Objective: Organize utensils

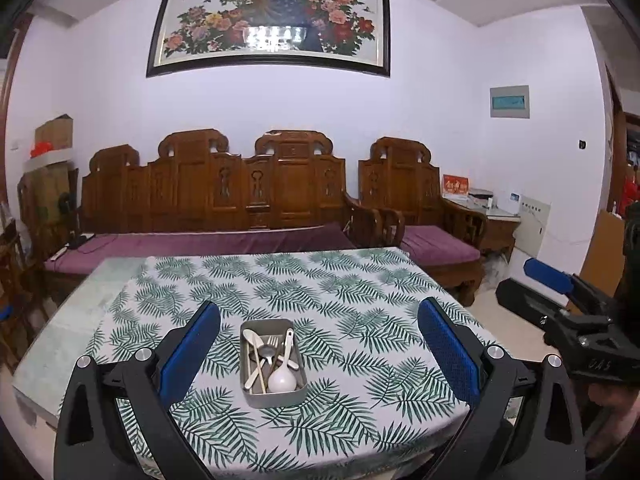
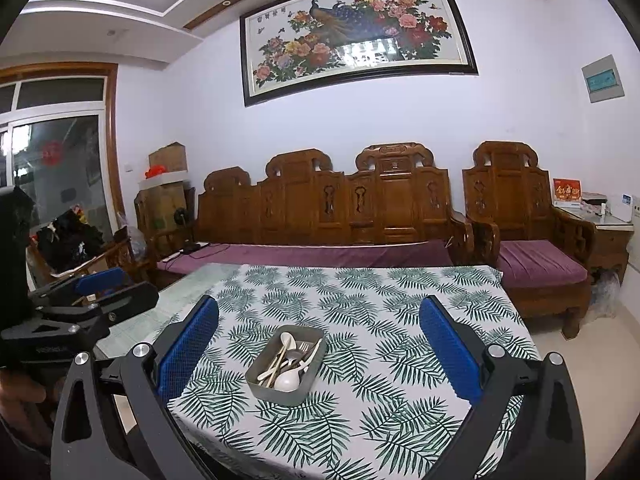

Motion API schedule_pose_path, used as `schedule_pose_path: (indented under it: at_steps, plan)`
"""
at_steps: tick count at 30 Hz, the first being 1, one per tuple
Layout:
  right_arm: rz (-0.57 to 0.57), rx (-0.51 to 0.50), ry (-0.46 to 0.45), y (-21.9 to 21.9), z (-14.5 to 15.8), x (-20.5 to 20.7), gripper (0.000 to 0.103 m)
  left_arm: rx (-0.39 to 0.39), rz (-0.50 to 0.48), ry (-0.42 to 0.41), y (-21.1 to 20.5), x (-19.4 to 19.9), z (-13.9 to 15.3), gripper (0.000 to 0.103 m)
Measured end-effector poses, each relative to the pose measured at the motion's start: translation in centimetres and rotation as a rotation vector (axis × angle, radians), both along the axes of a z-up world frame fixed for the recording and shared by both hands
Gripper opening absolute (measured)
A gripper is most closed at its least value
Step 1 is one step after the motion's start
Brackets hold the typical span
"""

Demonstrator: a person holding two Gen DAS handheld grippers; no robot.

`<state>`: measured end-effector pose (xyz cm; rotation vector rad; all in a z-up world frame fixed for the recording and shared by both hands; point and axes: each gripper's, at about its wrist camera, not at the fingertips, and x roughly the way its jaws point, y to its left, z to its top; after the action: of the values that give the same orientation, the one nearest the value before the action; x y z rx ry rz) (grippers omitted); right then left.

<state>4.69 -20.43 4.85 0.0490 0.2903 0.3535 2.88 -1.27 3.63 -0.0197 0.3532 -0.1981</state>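
Observation:
A grey metal tray [image 1: 245, 368] [image 2: 256, 378] sits on the leaf-print tablecloth [image 1: 320, 280] [image 2: 360, 300]. It holds several utensils: a white ladle [image 1: 282, 378] [image 2: 287, 380], a white spoon [image 1: 250, 338] [image 2: 287, 339], a metal fork [image 1: 272, 344] [image 2: 304, 347] and chopsticks [image 1: 261, 376]. My left gripper [image 1: 320, 354] is open and empty, above the near table edge, with the tray between its fingers in view. My right gripper [image 2: 320, 354] is open and empty, likewise back from the tray. Each gripper shows at the side of the other's view [image 1: 560, 296] [image 2: 96, 292].
A carved wooden sofa [image 1: 240, 192] [image 2: 340, 208] with purple cushions stands behind the table, with a matching armchair [image 1: 420, 208] [image 2: 528, 220] to the right. A side table [image 1: 488, 216] stands far right. Bare tabletop [image 1: 80, 312] shows left of the cloth.

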Motion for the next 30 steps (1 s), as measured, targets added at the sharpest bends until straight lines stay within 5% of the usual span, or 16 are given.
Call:
schedule_pose_path:
  at_steps: [30]
  plan:
    - [0.006,-0.003,0.008,0.95,-0.65,0.55,0.101,-0.008,0.005,0.004,0.48,0.02,-0.17,0.095]
